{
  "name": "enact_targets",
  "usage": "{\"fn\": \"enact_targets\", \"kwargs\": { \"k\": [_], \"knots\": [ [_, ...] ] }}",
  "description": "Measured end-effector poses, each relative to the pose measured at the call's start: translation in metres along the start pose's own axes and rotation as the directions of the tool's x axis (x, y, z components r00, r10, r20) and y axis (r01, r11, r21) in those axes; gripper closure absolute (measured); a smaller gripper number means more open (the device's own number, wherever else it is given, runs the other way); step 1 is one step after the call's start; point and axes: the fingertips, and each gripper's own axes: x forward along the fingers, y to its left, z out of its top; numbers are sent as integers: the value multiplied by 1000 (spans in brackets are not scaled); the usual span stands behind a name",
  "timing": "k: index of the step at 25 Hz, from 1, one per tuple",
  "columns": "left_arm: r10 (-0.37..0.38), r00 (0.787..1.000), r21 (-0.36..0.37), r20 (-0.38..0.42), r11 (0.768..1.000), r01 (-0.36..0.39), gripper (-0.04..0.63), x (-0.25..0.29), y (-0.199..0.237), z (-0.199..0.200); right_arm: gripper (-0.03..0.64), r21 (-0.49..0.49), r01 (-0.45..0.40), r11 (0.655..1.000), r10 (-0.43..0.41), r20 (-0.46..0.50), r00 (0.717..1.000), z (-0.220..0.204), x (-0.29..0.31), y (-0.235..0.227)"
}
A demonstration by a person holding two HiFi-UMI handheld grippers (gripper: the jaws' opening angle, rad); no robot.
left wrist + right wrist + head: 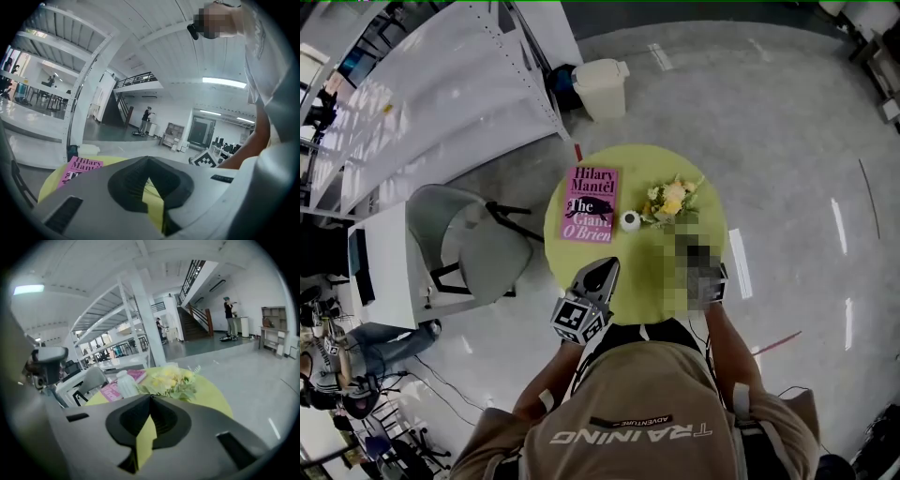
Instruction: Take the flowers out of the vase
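A small white vase (630,221) stands upright near the middle of the round yellow-green table (652,169). A bunch of yellow flowers with green leaves (672,200) lies on the table just right of it, outside the vase. In the right gripper view the vase (126,384) and the flowers (171,379) sit beyond my right gripper (150,398), which is shut with nothing in it and held above the table. A mosaic patch covers most of that gripper in the head view. My left gripper (605,265) hovers near the table's front edge, shut and empty (148,161).
A pink book (591,203) lies left of the vase. A grey chair (469,246) stands left of the table, a white bin (601,86) behind it, and white racking (441,84) at the far left. Cables lie on the floor at lower left.
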Motion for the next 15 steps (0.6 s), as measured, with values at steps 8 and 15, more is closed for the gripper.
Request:
{"fn": "enact_targets", "kwargs": {
  "k": [8, 15],
  "knots": [
    [-2, 1000, 24, 26, 1000, 1, 594, -6, -14, 10, 614, -52, -173, 984, 180, 217, 959, 85, -53, 53],
    [-13, 996, 75, 90, 997, 7, 594, -11, -33, 33, 615, -233, -152, 961, 219, 299, 929, 135, -88, 92]
  ]
}}
